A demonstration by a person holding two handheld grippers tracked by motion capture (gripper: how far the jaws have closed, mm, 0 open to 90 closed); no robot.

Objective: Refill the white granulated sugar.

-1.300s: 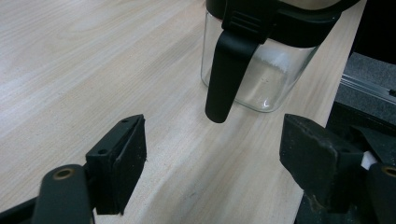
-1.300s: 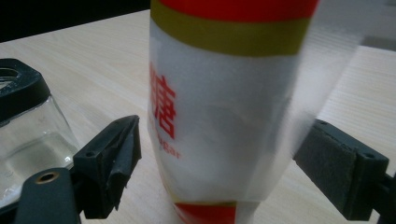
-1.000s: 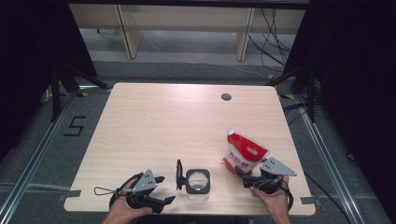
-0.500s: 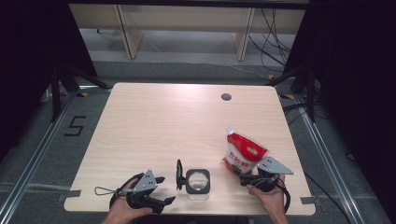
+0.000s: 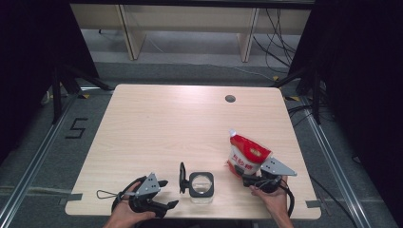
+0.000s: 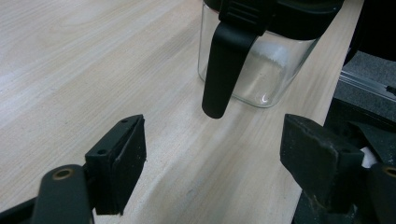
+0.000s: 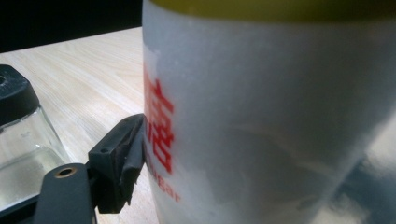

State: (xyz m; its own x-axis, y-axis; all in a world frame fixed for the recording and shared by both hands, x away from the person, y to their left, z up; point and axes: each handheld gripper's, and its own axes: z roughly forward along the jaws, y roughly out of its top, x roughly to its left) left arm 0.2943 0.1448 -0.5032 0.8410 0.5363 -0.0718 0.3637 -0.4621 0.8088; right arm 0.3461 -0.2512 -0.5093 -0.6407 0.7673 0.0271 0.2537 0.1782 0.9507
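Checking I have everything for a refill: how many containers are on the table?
2. A clear glass jar with a black flip lid near the front edge, and a red-and-white sugar pouch to its right, between the right gripper fingers.

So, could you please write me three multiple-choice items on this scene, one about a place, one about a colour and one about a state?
1. Where does the glass jar stand on the table?
A. far left corner
B. near edge, between the two grippers
C. beside the round hole

2. What colours is the bag?
A. red and white
B. blue and green
C. all black

3. How is the left gripper?
A. shut on the jar
B. shut on the bag
C. open

Answers: 1 B, as the high view shows it between both hands. 2 A, a red top over white. 3 C, its jaws stand apart with bare table between.
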